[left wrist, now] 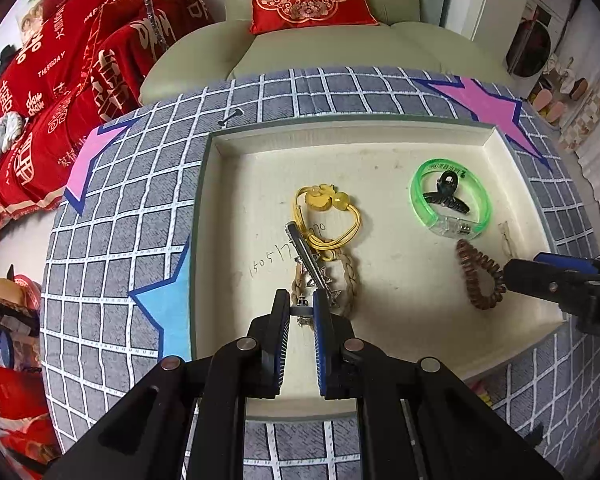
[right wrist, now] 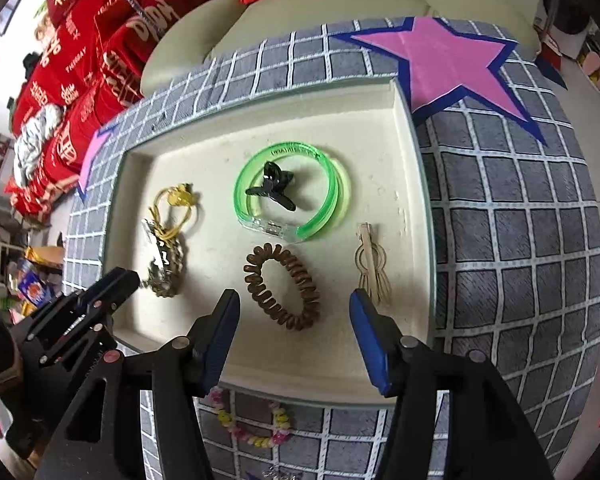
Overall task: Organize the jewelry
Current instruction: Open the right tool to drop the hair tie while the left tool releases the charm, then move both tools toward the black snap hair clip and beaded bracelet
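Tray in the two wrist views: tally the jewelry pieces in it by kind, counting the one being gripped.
Hair clips: 3 (black claw clip, beige clip, silver star clip in the left gripper)
Hair ties: 2 (yellow hair tie, brown spiral tie)
Bracelets: 2 (green bangle, braided band)
Total: 7

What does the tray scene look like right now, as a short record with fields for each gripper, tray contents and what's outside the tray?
left gripper: shut on the silver star hair clip, which lies over the braided band
right gripper: open, above the brown coil hair tie, not touching it
tray: yellow hair tie, green bracelet around a black claw clip, beige clip
outside tray: flower bead bracelet on the checked cloth
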{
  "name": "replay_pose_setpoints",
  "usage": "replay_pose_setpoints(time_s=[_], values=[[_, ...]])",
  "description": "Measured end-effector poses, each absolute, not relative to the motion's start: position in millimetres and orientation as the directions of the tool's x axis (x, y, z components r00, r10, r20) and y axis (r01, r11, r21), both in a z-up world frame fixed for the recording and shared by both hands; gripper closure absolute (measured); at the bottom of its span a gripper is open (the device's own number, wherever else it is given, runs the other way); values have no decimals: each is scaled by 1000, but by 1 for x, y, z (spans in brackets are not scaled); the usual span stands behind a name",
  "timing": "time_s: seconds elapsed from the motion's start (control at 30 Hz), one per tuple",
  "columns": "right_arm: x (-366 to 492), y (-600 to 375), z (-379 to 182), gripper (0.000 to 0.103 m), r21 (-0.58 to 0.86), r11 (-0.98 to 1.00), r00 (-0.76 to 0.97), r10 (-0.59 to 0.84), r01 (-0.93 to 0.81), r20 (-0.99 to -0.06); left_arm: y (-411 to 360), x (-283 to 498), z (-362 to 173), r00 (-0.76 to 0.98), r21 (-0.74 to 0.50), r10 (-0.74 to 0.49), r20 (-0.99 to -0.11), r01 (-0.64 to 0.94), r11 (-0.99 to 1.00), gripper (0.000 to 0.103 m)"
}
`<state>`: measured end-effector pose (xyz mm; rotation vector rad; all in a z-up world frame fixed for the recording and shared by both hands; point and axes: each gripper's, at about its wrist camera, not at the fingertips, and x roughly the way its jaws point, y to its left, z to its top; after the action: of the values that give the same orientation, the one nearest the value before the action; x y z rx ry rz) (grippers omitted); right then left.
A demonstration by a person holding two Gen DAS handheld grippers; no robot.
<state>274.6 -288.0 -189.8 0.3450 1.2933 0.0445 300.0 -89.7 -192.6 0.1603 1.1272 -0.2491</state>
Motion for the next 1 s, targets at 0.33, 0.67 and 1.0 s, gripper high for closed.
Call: replay_pose_setpoints(time_s=[0.33, 0.67, 1.0], values=[[251, -285, -167, 35, 273, 947, 329, 206, 172, -922, -80, 280, -163, 481, -15, -138, -866, 251, 968, 0], [216, -291, -152, 21, 302, 927, 369, 207, 221, -906, -71, 249, -150, 471, -31, -154, -868, 258, 966, 0], [172, -293, -137, 0, 346, 906, 427, 220, 244, -877, -66, 219, -149, 444, -26, -150, -883, 273, 962, 0]])
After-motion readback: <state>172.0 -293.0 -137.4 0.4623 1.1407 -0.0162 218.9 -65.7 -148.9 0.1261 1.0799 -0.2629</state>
